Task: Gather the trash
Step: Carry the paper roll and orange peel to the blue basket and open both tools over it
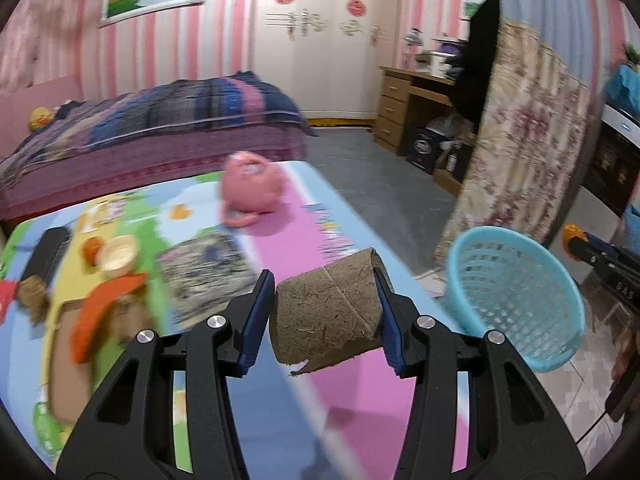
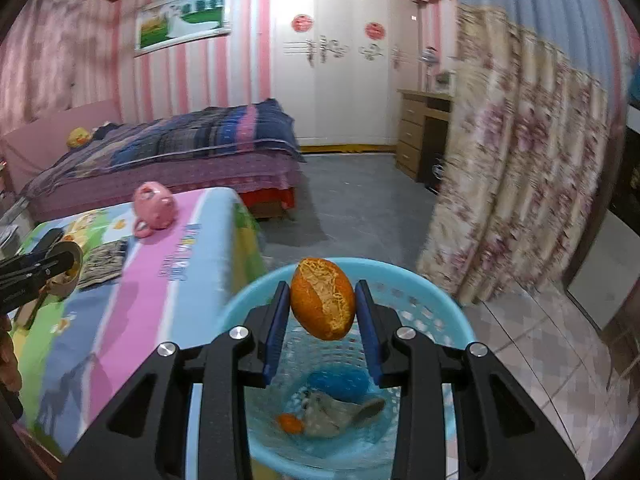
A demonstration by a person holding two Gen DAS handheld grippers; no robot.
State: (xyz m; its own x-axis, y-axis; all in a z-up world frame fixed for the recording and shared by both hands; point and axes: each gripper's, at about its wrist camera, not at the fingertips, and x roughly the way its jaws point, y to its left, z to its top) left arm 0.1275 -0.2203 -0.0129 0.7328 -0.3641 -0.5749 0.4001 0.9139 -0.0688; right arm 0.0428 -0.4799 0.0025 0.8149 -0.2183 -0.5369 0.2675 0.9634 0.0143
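Basket: light blue perforated basket [image 2: 448, 320] stood on the tiled floor just beside the counter [image 2: 132, 320]; in the left wrist view it [image 1: 516, 296] showed off the counter's right edge.
Basket contents: crumpled grey-brown scrap [image 2: 332, 416], small orange piece [image 2: 290, 424] and something blue [image 2: 340, 382], blurred, lay at the bottom.
Orange peel: piece of orange peel [image 2: 322, 298], pith side showing, hung above the basket's opening.
Right gripper: right gripper [image 2: 322, 312] was clamped on the orange peel, blue pads pressing both sides.
Cardboard tube: brown cardboard tube [image 1: 328, 312], torn at its lower edge, was held above the counter's pink stripe.
Left gripper: left gripper [image 1: 326, 316] had its jaws closed on the cardboard tube, one pad on each side.
Counter: colourful cartoon mat covered it; a pink piggy bank [image 1: 252, 188], a grey patterned pouch [image 1: 208, 272] and more orange scraps [image 1: 104, 256] lay there, blurred.
Room: bed [image 2: 168, 156] behind the counter.
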